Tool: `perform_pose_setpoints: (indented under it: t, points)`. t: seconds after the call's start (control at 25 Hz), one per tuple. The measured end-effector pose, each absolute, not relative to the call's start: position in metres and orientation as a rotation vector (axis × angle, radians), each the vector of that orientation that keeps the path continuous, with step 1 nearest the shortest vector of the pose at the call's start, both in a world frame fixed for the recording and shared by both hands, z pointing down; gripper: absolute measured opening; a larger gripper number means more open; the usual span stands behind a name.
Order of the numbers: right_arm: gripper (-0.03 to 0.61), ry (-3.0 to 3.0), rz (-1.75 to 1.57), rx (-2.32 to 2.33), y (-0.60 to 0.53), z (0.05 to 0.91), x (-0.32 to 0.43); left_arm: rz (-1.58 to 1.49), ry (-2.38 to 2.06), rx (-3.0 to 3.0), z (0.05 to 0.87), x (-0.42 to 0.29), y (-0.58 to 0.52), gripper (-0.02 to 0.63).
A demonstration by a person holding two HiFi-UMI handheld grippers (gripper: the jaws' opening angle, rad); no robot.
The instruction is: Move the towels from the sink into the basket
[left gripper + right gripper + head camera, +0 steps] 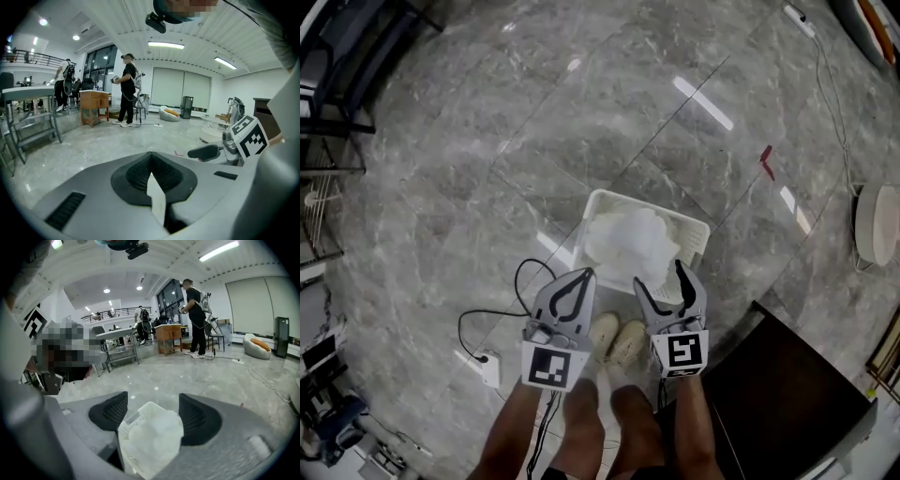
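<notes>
the white towels (630, 240) lie heaped in the white basket (697, 236), which stands on the grey stone floor (469, 141). both tools are held above the basket's near side, clear of the towels. the left tool (584, 276) has its jaws pressed together with nothing between them. the right tool (660, 277) stands wide and empty. in the right gripper view the basket and towels show below, through the gap between its jaws.

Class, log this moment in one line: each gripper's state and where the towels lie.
left gripper: shut, empty | right gripper: open, empty | towels: piled in basket | both grippers: held over basket's near edge
</notes>
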State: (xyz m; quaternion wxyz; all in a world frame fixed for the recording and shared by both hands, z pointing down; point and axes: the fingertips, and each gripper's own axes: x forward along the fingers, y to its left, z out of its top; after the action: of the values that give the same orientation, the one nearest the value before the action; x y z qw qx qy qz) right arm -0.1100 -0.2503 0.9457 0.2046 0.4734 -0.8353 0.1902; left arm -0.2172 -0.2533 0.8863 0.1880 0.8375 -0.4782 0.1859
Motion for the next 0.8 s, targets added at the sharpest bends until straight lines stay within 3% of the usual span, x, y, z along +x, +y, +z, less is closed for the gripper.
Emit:
perform_pose_setpoints:
  t: [0.8]
  points:
    - [0.331,-2.378,0.394,1.543,-0.240,0.639,-0.066,0.402,-1.334,2.619,0.593,-0.175,-0.255,0.009]
